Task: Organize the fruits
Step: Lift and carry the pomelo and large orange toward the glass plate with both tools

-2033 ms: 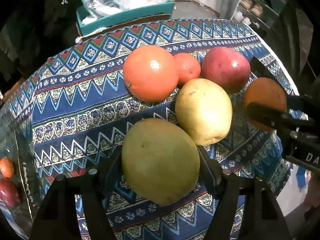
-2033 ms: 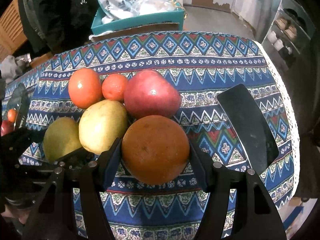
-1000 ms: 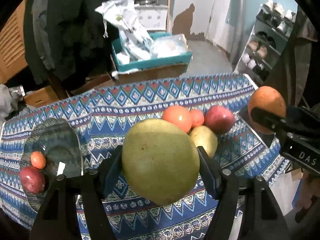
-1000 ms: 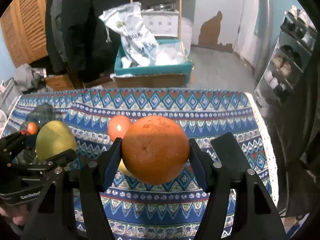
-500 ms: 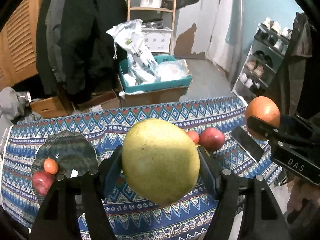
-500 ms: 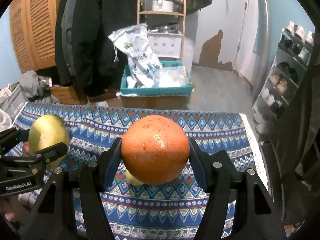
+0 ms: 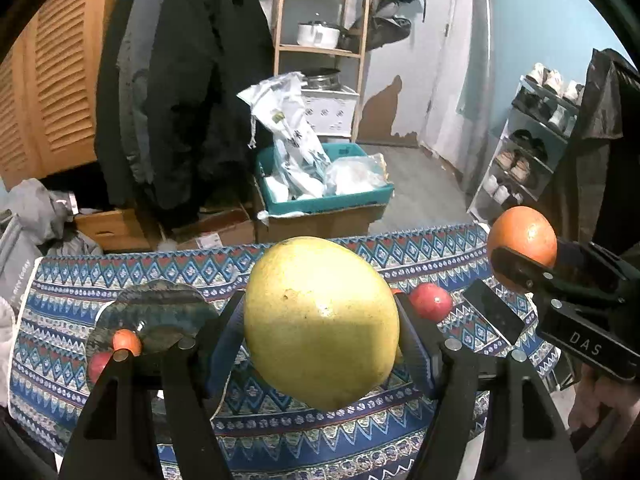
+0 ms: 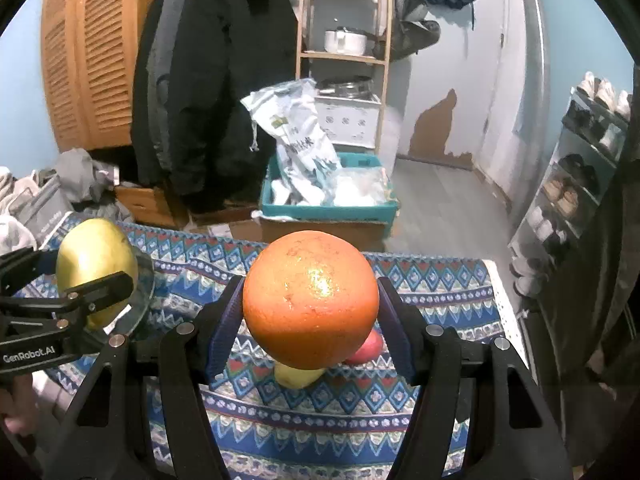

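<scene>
Both tongs hold fruit up over the patterned table.

Left tongs (image 7: 322,320) pinch a big yellow-green mango (image 7: 320,320) between both pads, clear of the tablecloth (image 7: 280,436). Right tongs (image 8: 310,312) pinch a large orange (image 8: 311,300) the same way. Below and just behind the orange, a yellow fruit (image 8: 298,376) and a red apple (image 8: 366,348) lie on the cloth. Left of the left tongs, a glass plate (image 7: 160,312) carries a small orange fruit (image 7: 127,342) and a red fruit (image 7: 98,364). To their right a dark phone (image 7: 494,312) lies flat. Beyond the table: a teal bin (image 8: 328,210) with bags, a black coat (image 8: 216,80), a wooden shelf (image 8: 344,52).
</scene>
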Motion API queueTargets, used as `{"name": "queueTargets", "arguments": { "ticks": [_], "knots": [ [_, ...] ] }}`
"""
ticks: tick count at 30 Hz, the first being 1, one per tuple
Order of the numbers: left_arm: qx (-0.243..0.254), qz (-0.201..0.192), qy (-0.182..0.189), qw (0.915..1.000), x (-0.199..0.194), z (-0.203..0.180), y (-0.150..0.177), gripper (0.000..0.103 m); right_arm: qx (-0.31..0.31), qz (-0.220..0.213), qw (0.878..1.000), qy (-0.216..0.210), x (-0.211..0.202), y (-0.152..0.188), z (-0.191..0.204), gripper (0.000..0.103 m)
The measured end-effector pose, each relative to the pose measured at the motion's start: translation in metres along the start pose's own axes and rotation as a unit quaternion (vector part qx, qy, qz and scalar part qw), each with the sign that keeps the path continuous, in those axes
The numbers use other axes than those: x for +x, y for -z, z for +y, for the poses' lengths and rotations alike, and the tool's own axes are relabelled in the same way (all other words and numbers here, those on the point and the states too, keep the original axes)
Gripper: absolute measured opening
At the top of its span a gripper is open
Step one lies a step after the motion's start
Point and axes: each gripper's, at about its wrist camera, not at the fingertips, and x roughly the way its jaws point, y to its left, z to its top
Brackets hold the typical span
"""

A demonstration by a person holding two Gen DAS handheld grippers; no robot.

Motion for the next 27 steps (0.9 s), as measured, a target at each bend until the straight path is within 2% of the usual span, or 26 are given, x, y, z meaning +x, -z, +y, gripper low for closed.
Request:
{"name": "queueTargets", "arguments": {
  "ticks": [8,27],
  "knots": [
    [-0.008,-0.013,-0.012,0.9998,-0.011,0.015,0.0,0.073,-0.003,-0.004,1.0,-0.015,0.002,-0.009,0.016,0.065],
    [-0.055,-0.007,-0.052,0.9971,-0.016,0.07,0.009,0.073,-0.034,0.019,0.998,-0.058,0.031,-0.023,0.075,0.065]
  ]
}}
